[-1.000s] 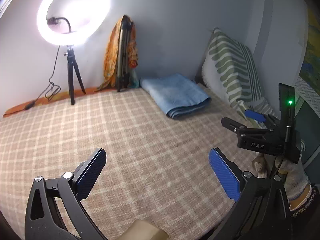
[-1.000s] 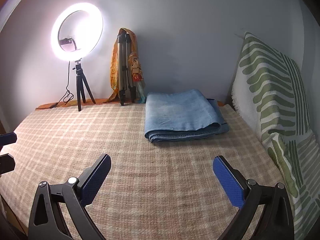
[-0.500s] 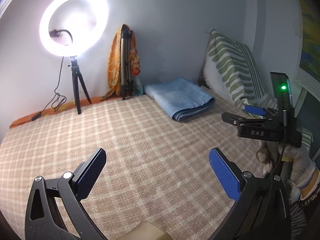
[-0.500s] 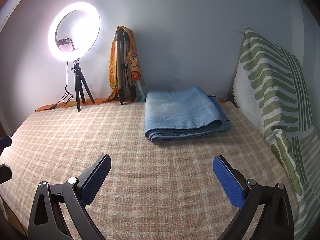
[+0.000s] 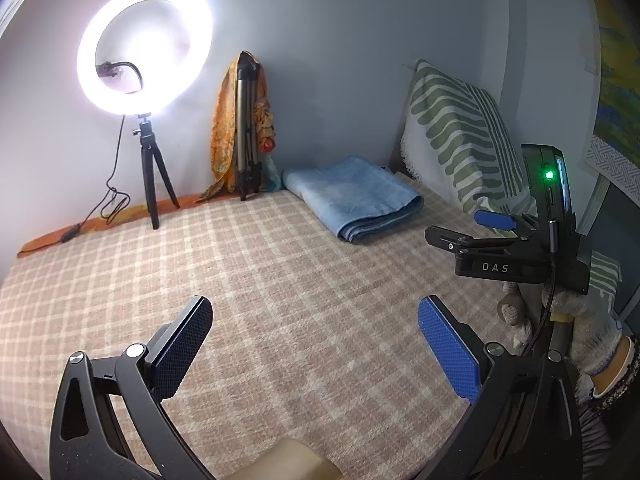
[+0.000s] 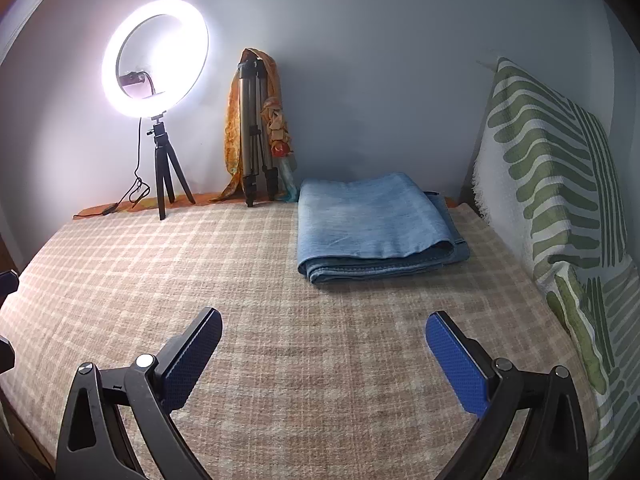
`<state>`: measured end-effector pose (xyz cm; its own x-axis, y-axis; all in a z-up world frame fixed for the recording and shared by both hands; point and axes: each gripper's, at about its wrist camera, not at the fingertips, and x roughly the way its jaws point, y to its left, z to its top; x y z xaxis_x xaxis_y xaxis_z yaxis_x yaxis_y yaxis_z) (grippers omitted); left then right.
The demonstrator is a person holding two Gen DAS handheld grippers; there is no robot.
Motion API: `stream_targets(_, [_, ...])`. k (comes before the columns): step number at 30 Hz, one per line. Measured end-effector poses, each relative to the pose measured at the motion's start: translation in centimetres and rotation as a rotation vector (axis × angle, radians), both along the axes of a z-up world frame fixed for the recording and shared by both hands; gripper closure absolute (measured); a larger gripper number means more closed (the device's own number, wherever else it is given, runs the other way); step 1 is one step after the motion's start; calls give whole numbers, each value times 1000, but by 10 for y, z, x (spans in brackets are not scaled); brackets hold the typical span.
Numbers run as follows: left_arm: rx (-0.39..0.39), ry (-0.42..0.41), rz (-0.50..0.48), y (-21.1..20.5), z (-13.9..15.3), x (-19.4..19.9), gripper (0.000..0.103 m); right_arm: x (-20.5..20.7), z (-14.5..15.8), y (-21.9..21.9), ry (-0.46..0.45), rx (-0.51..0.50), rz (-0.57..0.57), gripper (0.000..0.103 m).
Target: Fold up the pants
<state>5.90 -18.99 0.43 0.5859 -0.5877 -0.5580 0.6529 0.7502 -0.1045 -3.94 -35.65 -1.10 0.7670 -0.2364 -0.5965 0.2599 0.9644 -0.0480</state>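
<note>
The left claw (image 5: 314,350) hangs above the checked bedspread (image 5: 280,280) with its two blue-padded fingers spread wide and nothing between them. The right claw (image 6: 324,360) is spread just as wide over the same cover and also holds nothing; in the left wrist view it shows from the side at the right edge (image 5: 496,228), carried by a hand in a knitted glove (image 5: 588,320).

The folded jeans (image 6: 372,224), pale blue denim, lie flat on the bed near the far wall, well apart from both claws, with the stacked edges of the folds facing the cameras. Just to their right a white pillow with green stripes (image 6: 552,184) leans upright. To their left a folded tripod (image 6: 256,136) draped with an orange cloth stands against the wall, and further left a lit ring light (image 6: 156,56) stands on a small black tripod, its cable trailing down to the bed's edge.
</note>
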Motion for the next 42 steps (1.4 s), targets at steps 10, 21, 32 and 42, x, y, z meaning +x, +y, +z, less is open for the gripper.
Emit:
stream_targets(10, [1,21,5,2,-1,1,1,1,0,1,1,1,3,0])
stream_targets(21, [8,16,1,0,-1,0,1,1,-3,4,8,7,11,0])
stream_targets(32, [8,23,10,4,-1,2,1,4,-6,6,21,13,28,0])
stream_targets(42, [15,8,15,8,-2,4,1,7,-8,3,21,35,27,0])
